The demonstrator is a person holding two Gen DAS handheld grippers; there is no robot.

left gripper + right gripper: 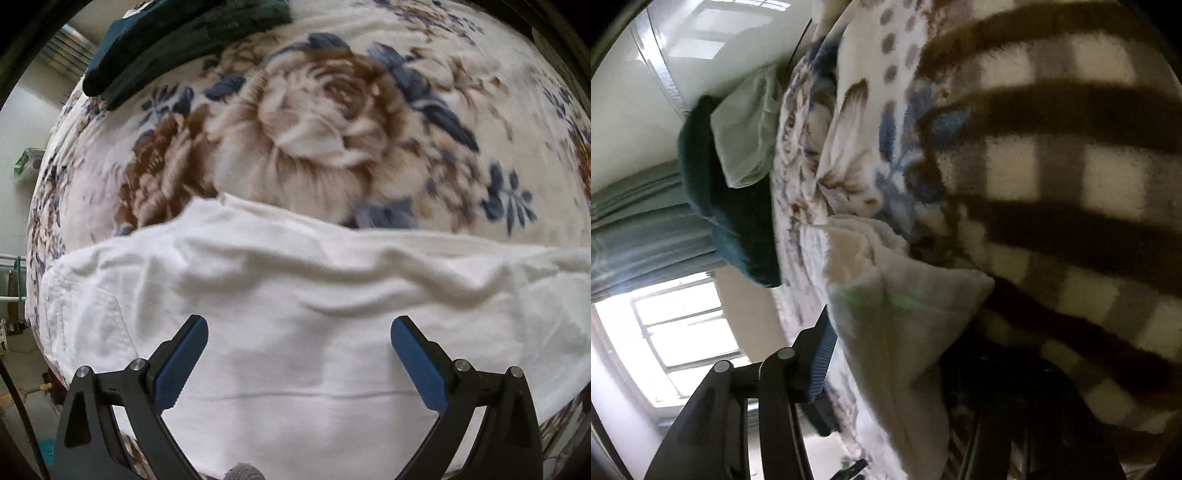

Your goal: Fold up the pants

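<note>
A: The floral blanket [332, 122] covers the bed; white pants [295, 295] lie across its near edge, dark green clothes [155, 48] at the far corner.

B: The left gripper [299, 332] hovers wide above the pants, touching nothing.

A: The right gripper [886, 354] has pants fabric [908, 325] between its fingers; whether it's clamped, I can't tell.

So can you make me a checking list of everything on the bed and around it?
Surface: bed under a flowered blanket.
Job's things: white pants lying rumpled across the blanket.
Clutter: dark green cloth at the far edge; checked blanket beside the pants; pale green cloth on the dark green one.
Grippers: left gripper open above the pants; right gripper has pants fabric between its fingers, grip unclear.
Cables: nothing seen.
Surroundings: window, curtain, pale wall.
</note>
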